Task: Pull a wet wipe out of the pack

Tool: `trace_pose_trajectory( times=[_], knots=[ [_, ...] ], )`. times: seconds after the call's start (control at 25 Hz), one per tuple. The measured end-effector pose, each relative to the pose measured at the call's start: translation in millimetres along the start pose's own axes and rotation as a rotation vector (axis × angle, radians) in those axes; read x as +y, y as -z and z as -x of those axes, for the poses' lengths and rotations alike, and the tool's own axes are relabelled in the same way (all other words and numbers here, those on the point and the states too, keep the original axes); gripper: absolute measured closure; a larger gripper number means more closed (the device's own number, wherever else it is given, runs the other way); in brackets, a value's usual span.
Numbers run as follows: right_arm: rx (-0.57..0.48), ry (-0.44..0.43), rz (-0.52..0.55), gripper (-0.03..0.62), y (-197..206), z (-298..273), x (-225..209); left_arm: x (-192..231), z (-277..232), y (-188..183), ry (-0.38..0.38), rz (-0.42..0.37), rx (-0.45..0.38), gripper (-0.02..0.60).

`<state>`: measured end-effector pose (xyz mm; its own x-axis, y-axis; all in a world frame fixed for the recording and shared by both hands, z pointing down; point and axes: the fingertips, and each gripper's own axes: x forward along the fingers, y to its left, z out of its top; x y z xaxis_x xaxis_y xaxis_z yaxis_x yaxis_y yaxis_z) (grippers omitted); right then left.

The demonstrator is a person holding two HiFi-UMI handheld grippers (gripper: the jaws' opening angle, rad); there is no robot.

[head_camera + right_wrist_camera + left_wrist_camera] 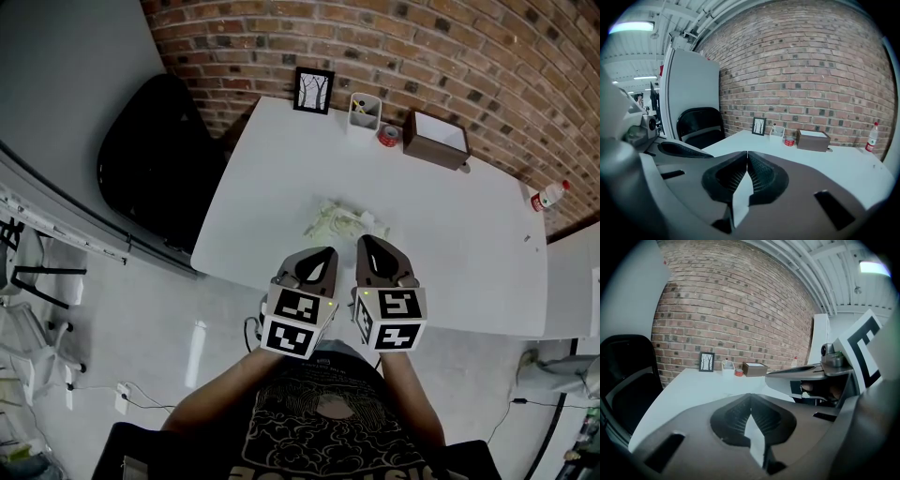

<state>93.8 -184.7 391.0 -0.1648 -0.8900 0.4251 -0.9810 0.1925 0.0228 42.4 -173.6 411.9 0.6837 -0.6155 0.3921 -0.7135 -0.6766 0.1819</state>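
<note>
White tabletop [459, 234], wet wipe pack [345, 223] lying central, within reach. Holds left gripper [325, 251] and right gripper [367, 240] short of it, jaws pressed together, empty, poised for approach.

wipe pack [339, 223] 1 | frame [313, 90] 1 | box [437, 139] 1 | bottle [548, 195] 1

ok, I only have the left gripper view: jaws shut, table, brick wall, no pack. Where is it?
Observer: Head view has the wipe pack lying on the white table, just ahead of the left gripper and the right gripper.
Operator: Right gripper holding anything?
Observer: No. Its own view shows the jaws together, nothing between them.
Operator: Which is closer to the pack?
Observer: The right gripper's tip, by the head view; neither touches it.
</note>
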Motion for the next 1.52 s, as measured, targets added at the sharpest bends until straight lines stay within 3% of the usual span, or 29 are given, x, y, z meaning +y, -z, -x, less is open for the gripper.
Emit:
trace_pose_trajectory(
  times=[1.52],
  knots=[
    [-0.053, 0.012, -0.011, 0.576, 17.4, 89.9, 61.9, -36.7, 82.3, 21.7, 0.021, -0.029, -0.049, 0.571]
  ],
)
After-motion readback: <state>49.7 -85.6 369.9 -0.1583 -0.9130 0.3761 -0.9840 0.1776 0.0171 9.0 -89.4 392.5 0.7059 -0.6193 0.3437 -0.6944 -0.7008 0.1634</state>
